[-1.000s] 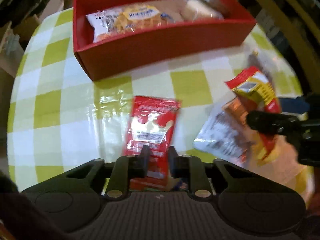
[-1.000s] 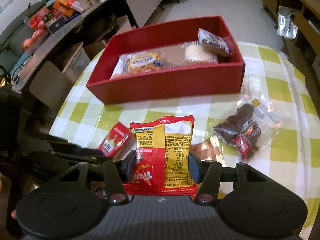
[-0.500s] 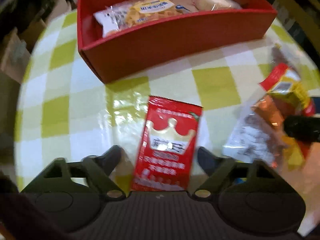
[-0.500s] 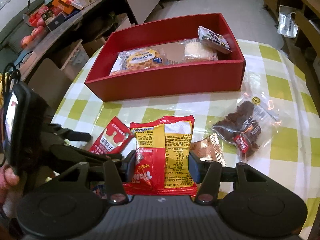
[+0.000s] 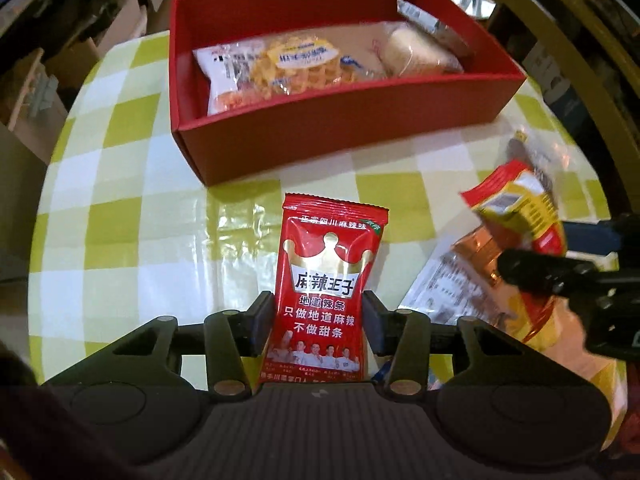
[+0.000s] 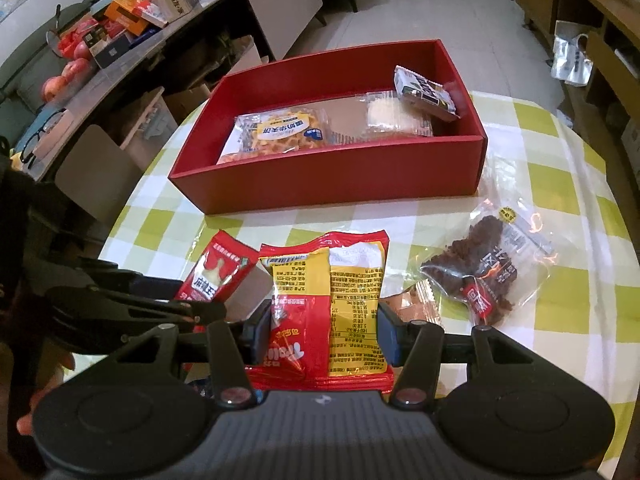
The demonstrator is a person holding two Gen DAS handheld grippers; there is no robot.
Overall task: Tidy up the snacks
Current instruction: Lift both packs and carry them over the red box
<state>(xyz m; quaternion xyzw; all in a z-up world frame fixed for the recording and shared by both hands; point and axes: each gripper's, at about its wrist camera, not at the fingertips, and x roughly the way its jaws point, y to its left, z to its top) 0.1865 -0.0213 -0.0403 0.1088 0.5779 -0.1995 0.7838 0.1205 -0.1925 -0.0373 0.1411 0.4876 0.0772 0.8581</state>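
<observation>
Left wrist view: the left gripper [image 5: 319, 320] is being seen closest, its jaws having just been closing, and the red crown packet [image 5: 325, 292] is being pinched between the 2 pads, held upright over the checked tablecloth [image 5: 120, 216]; to the right, the right gripper [image 5: 560, 276] is being shown beside the red-and-yellow packet [image 5: 516, 208]; farther off, the red box [image 5: 340, 136] is being seen on the cloth, with a waffle packet [image 5: 288, 64] and a pale cake packet [image 5: 416, 52] lying inside. Right wrist view: the red-and-yellow packet [image 6: 324, 300] is being clamped between the right gripper's [image 6: 324, 332] narrow-set pads; a clear bag of dark snacks [image 6: 488, 268] is being left on the cloth to the right; beyond, a dark small packet [image 6: 424, 92] is being propped against the box's [image 6: 328, 184] right wall.
</observation>
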